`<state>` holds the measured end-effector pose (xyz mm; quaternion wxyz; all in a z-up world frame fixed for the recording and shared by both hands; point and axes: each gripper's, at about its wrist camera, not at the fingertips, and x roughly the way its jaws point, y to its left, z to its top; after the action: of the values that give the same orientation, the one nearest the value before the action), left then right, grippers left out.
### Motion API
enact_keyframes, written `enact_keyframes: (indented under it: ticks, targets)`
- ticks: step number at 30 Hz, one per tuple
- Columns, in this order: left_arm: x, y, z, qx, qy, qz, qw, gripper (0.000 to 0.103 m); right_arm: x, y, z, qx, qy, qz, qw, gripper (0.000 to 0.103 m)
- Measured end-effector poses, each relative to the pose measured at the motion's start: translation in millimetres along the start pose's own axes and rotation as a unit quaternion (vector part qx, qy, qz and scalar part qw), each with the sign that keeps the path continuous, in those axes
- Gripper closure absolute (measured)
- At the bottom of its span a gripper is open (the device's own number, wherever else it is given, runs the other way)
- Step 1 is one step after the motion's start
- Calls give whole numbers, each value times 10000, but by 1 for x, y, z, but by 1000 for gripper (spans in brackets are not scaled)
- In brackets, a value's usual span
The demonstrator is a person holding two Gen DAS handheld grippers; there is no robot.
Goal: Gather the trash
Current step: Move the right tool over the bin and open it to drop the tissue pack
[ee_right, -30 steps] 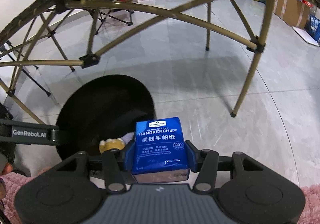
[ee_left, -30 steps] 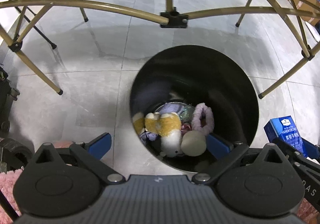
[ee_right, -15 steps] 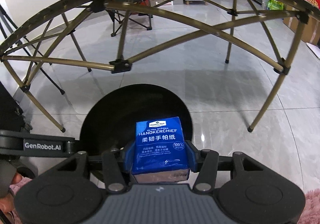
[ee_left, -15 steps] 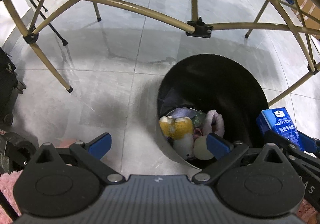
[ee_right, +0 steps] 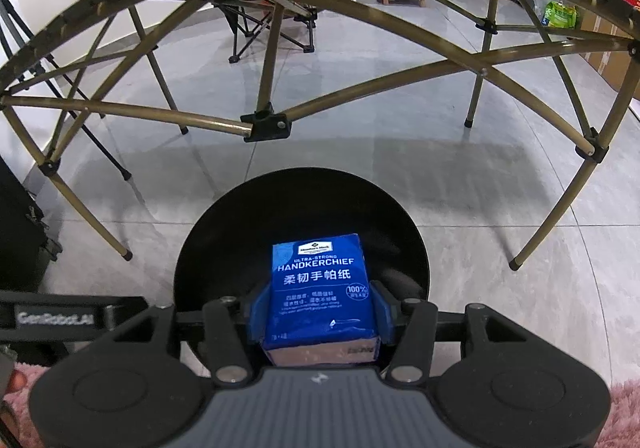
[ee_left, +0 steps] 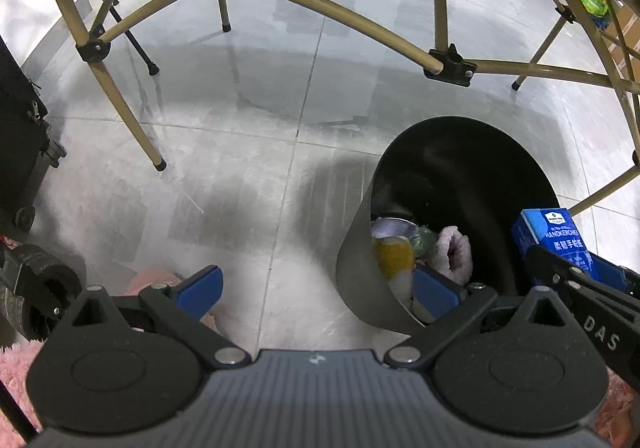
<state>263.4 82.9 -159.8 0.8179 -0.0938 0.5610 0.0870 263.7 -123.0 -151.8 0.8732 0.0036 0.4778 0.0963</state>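
Note:
A blue handkerchief tissue pack (ee_right: 320,284) sits clamped between the blue pads of my right gripper (ee_right: 318,314), directly above the mouth of the round black trash bin (ee_right: 208,248). From the left wrist view the same pack (ee_left: 554,240) hangs over the bin's right rim. The bin (ee_left: 360,272) holds a yellow-and-white plush toy (ee_left: 394,256), a pink fuzzy ring (ee_left: 454,252) and other soft items. My left gripper (ee_left: 320,288) is open and empty, its right finger over the bin's near-left rim, its left finger above the floor.
Gold folding-frame poles (ee_left: 120,92) arch over the grey tiled floor on all sides (ee_right: 556,208). A black wheeled case (ee_left: 20,168) stands at the left. Pink fluffy rug (ee_left: 16,364) lies at the near edge. A folding chair (ee_right: 272,24) is farther back.
The left gripper has slid left, so the bin now sits at its right side. The right gripper carried the tissue pack from beside the bin to over the middle of its mouth.

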Motion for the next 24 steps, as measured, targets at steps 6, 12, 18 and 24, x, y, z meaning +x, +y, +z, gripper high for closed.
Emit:
enact_keyframes:
  ticks: [6,12,18,24]
  targets:
    - [4,7,0,-71,46,36,10000,0,15,0,3,95,136,-106,9998,52]
    - [9,14,-2,-148,135,82,9998,0,25,5,4,98,225,-103,9996,52]
    - [10,19,-2,-189,142,124,9996,0,34,13,7,47,335,-53,9994,52]
    - [13,26,-3,-250,170,183,9994,0,39,22,9,-1,397,83,9992,49]
